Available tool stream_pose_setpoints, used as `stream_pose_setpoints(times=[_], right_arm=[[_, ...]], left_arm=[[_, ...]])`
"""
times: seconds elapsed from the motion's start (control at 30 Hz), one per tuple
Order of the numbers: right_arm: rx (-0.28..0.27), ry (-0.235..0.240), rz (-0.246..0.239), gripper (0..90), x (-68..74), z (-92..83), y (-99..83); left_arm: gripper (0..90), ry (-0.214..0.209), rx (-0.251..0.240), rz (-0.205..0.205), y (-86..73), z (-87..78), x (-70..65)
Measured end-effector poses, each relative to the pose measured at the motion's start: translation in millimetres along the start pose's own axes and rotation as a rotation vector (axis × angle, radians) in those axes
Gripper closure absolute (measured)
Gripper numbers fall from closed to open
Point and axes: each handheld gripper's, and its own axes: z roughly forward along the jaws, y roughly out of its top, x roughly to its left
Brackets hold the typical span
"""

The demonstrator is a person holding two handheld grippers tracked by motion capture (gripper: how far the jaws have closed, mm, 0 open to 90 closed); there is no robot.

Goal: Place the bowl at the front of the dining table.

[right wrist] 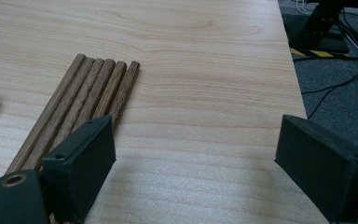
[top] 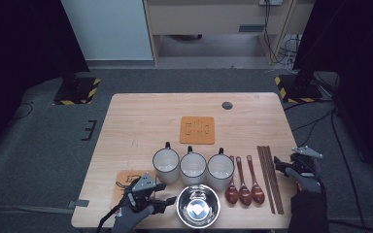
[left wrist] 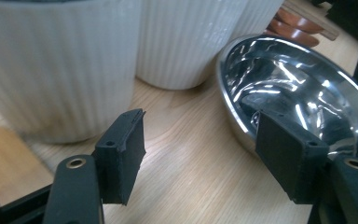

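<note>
My left gripper (top: 165,195) hovers low at the table's front left with its jaws open and nothing between them. In the left gripper view (left wrist: 200,158) its right jaw stands in front of the rim of a shiny steel bowl (left wrist: 303,88), and its left jaw points at a white ribbed mug (left wrist: 60,65). Three white mugs (top: 193,168) stand in a row behind the bowl (top: 198,206). My right gripper (top: 283,165) is open over bare wood, just right of a bundle of dark wooden chopsticks (right wrist: 88,98) (top: 270,177).
Three brown spoons (top: 244,187) lie between the mugs and the chopsticks. An orange coaster (top: 196,130) sits mid-table, another (top: 124,183) under my left hand. The table's right edge (right wrist: 294,79) is close to my right gripper, with cables on the floor beyond.
</note>
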Motion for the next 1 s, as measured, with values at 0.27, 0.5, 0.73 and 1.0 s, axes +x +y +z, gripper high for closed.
stream_pose_setpoints(times=[0.27,0.5,0.73,1.0], right_arm=[[0.027,0.007,0.007,10.6,-0.7,1.2,0.1],[0.040,0.005,-0.002,10.4,-0.2,1.5,-0.3],[0.064,0.008,0.000,9.3,-1.2,2.5,-0.6],[0.087,0.021,0.023,6.8,-3.7,3.8,-0.5]], left_arm=[[31.8,-0.040,-0.012,0.021,9.8,10.5,-13.7],[31.9,-0.041,0.019,0.030,13.5,26.7,-22.2],[33.4,-0.031,0.045,0.028,13.8,37.4,-25.4],[37.5,-0.026,0.073,0.015,12.5,47.4,-26.5]])
